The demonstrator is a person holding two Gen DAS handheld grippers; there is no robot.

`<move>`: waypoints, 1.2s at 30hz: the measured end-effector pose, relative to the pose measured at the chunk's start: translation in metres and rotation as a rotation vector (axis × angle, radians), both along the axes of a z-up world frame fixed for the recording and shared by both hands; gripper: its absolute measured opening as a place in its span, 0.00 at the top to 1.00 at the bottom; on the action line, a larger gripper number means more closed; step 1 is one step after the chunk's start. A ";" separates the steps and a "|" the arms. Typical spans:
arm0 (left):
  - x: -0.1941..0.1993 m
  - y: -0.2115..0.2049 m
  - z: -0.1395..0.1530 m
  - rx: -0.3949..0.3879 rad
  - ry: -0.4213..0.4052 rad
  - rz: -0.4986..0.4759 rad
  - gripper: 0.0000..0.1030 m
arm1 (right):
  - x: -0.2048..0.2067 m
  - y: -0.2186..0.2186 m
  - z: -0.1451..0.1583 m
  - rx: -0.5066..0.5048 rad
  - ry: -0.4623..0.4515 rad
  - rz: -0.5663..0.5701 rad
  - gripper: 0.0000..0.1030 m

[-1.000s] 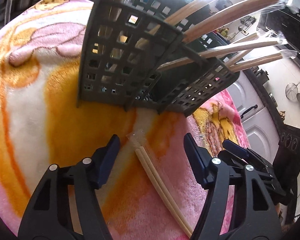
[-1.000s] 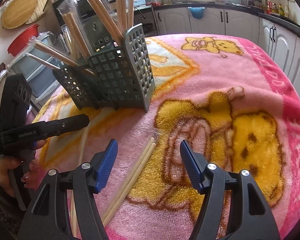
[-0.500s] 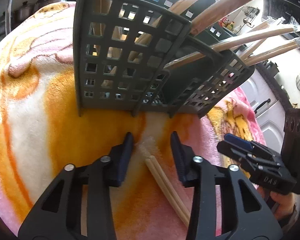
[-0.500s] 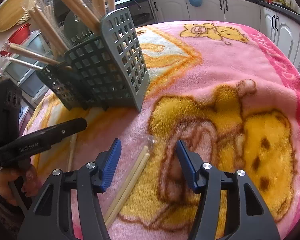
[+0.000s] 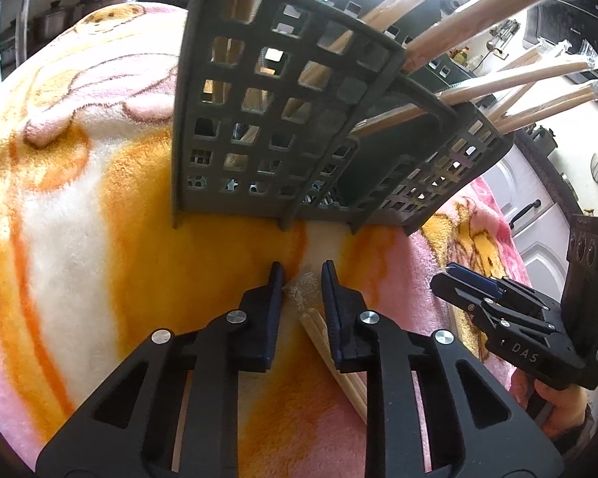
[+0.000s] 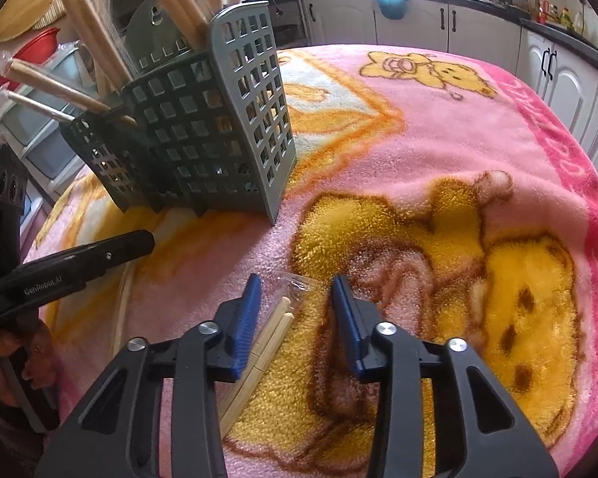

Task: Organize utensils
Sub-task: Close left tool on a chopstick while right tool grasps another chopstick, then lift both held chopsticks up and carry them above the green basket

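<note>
Left tool [image 5: 302, 275] straddles the wrapped chopsticks [image 5: 331, 352], jaws narrowed but not yet pinching (wrapper tip between them); the rack [image 5: 283, 119] stands just ahead. Right tool [image 6: 295, 286], spread, straddles another pair [image 6: 259, 348].

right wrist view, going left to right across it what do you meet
left gripper → grey utensil basket → wrapped chopsticks lying between the right gripper fingers → yellow bear print on the pink blanket
</note>
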State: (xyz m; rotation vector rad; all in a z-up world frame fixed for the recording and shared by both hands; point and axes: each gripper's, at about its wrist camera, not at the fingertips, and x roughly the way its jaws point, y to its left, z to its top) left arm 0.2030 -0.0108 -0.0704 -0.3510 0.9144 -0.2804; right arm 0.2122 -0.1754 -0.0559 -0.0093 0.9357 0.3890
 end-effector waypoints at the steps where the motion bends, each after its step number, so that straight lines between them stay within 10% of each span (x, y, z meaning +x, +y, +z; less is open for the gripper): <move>1: -0.002 0.004 0.000 -0.008 0.001 0.001 0.88 | 0.000 0.000 0.000 -0.004 -0.002 -0.001 0.72; 8: -0.007 0.018 0.000 -0.054 0.005 0.017 0.95 | -0.002 -0.003 0.001 0.055 0.003 0.008 0.90; 36: -0.072 0.055 0.110 -0.157 -0.280 0.043 0.96 | -0.068 0.037 0.130 0.237 -0.316 0.221 0.93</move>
